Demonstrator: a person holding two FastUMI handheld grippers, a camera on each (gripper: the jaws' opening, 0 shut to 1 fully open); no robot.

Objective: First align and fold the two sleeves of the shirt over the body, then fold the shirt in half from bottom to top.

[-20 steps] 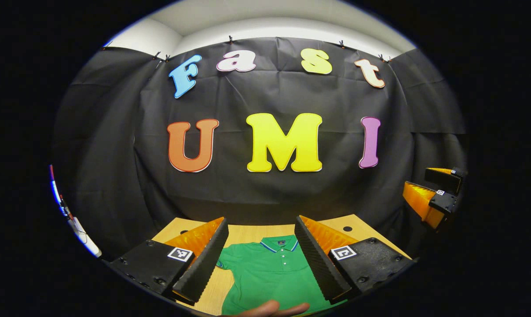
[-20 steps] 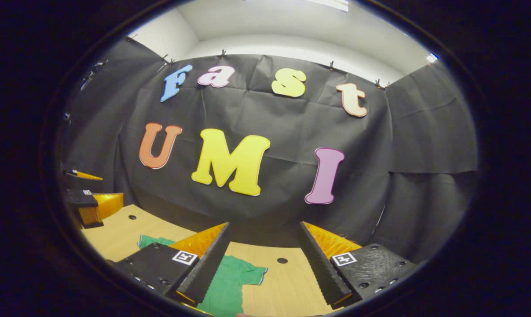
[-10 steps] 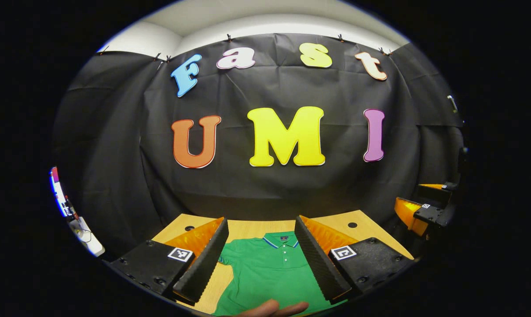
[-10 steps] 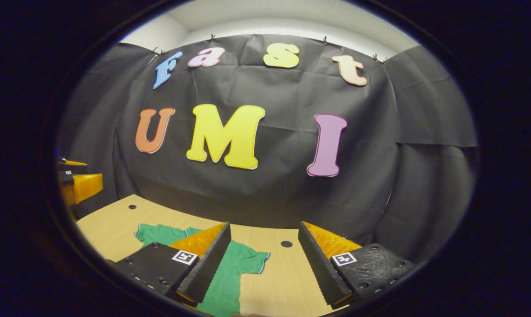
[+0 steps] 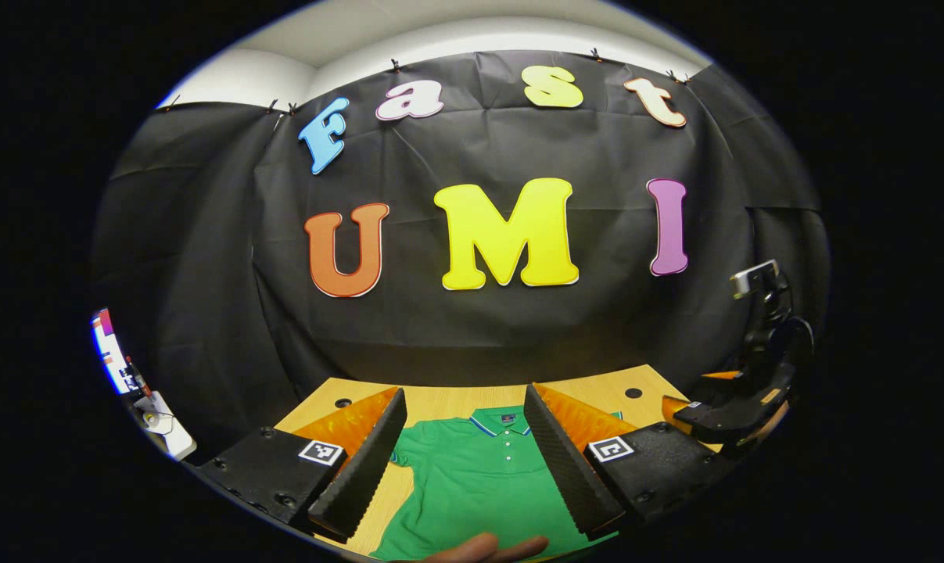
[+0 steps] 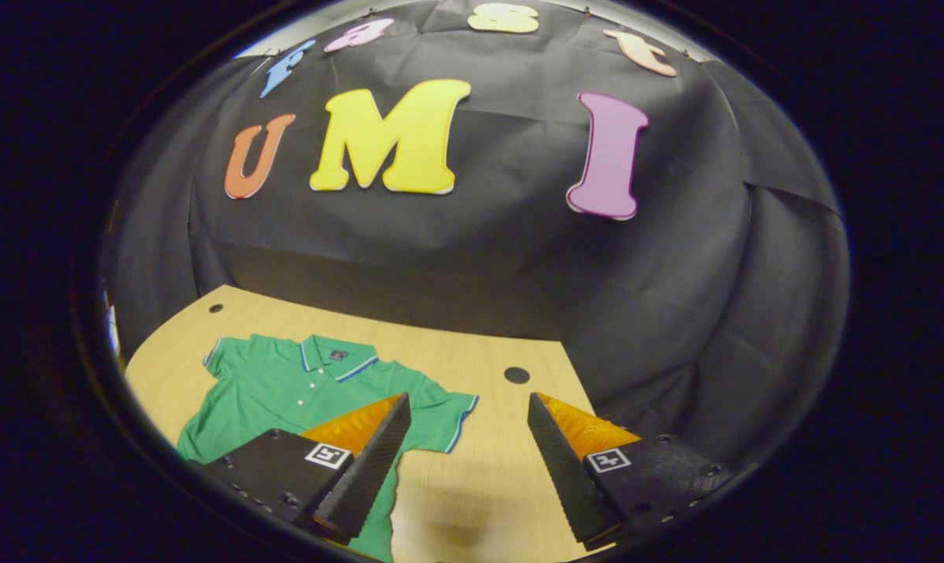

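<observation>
In the left gripper view, the left claw (image 5: 460, 461) hangs released above the counter (image 5: 440, 401), its fingers spread wide; the green shirt (image 5: 472, 489) lies flat between and below them, collar at the far end, with a fingertip (image 5: 483, 547) at the near edge. The right claw (image 5: 726, 410) sits off to the right. In the right gripper view, the right claw (image 6: 468, 469) is also released, with bare counter (image 6: 479, 477) between its fingers; the shirt (image 6: 284, 391) lies spread to its left, one sleeve (image 6: 448, 410) reaching just beyond the left finger.
</observation>
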